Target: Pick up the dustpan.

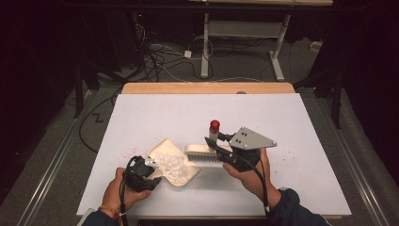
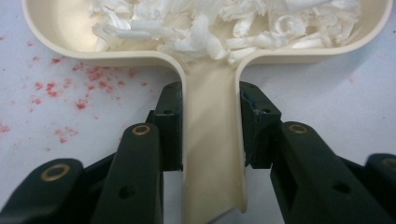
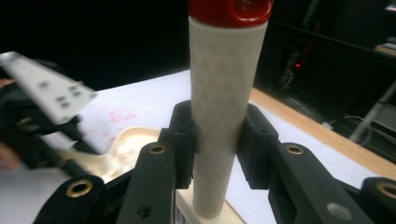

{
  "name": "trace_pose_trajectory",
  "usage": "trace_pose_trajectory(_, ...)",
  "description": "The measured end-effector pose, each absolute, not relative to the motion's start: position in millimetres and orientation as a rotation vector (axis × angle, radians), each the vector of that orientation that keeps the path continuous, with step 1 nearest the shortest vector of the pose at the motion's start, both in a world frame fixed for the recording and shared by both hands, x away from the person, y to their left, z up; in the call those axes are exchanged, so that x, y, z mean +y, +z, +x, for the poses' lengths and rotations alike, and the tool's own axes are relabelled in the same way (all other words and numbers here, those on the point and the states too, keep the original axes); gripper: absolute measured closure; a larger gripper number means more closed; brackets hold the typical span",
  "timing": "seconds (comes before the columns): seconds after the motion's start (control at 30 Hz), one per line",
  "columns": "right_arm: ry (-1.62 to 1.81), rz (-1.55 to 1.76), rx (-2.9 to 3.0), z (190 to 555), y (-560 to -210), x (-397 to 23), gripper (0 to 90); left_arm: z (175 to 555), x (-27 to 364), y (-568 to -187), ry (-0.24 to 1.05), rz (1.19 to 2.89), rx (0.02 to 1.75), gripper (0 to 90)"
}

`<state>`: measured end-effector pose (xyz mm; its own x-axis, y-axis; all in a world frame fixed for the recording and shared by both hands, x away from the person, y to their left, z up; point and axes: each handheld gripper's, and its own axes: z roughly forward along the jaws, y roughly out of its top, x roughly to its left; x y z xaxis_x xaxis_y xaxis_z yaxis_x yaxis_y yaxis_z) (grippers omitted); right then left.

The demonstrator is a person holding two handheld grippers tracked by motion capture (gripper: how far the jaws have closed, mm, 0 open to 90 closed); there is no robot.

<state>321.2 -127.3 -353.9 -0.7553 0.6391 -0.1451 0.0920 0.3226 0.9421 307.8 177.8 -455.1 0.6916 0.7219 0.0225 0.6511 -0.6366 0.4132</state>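
We are seeing the left gripper (image 2: 212, 135) clamping the cream handle of the dustpan (image 2: 212, 154), both pads pressing its 2 sides, low centre of the left gripper view. In the high view this left gripper (image 1: 149, 167) is sitting lower left of centre, the dustpan (image 1: 165, 147) lying flat on the white table (image 1: 301, 122) just right of it. White shavings (image 2: 224, 23) are filling the pan along the top of the left gripper view; red specks (image 2: 79, 84) are dotting the table at the left there.

We are seeing the right gripper (image 3: 218, 140) closed tight on the brush handle (image 3: 224, 93), a pale upright post with a red cap (image 3: 231, 9) at top centre. In the high view the right gripper (image 1: 215, 142) is just right of centre, the brush (image 1: 203, 154) standing with its bristles down at the dustpan's right edge, touching or nearly so, we cannot tell which.
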Motion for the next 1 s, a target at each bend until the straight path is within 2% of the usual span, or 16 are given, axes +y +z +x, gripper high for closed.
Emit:
trace_pose_trajectory(0.1, 1.420, 0.715, 2.042, 348.6, -353.4, -129.0, 70.1, 308.4, 178.1, -455.2, 0.258, 2.526, 1.074, 62.8)
trace_pose_trajectory(0.33, 1.336, 0.779, 1.914, 386.8, -367.2, -117.5, 70.1, 309.5, 180.8, -453.5, 0.247, 2.511, 1.094, 62.8)
trace_pose_trajectory(0.53, 1.288, 0.809, 1.921, 401.2, -381.5, -103.8, 70.1, 309.6, 184.4, -449.7, 0.231, 2.497, 1.111, 62.8)
trace_pose_trajectory(0.7, 1.291, 0.765, 1.960, 393.8, -388.8, -89.6, 70.1, 311.7, 185.9, -447.0, 0.206, 2.505, 1.115, 62.8)
trace_pose_trajectory(1.0, 1.305, 0.661, 2.059, 357.8, -391.3, -74.3, 69.9, 312.3, 186.1, -442.7, 0.184, 2.496, 1.133, 62.8)
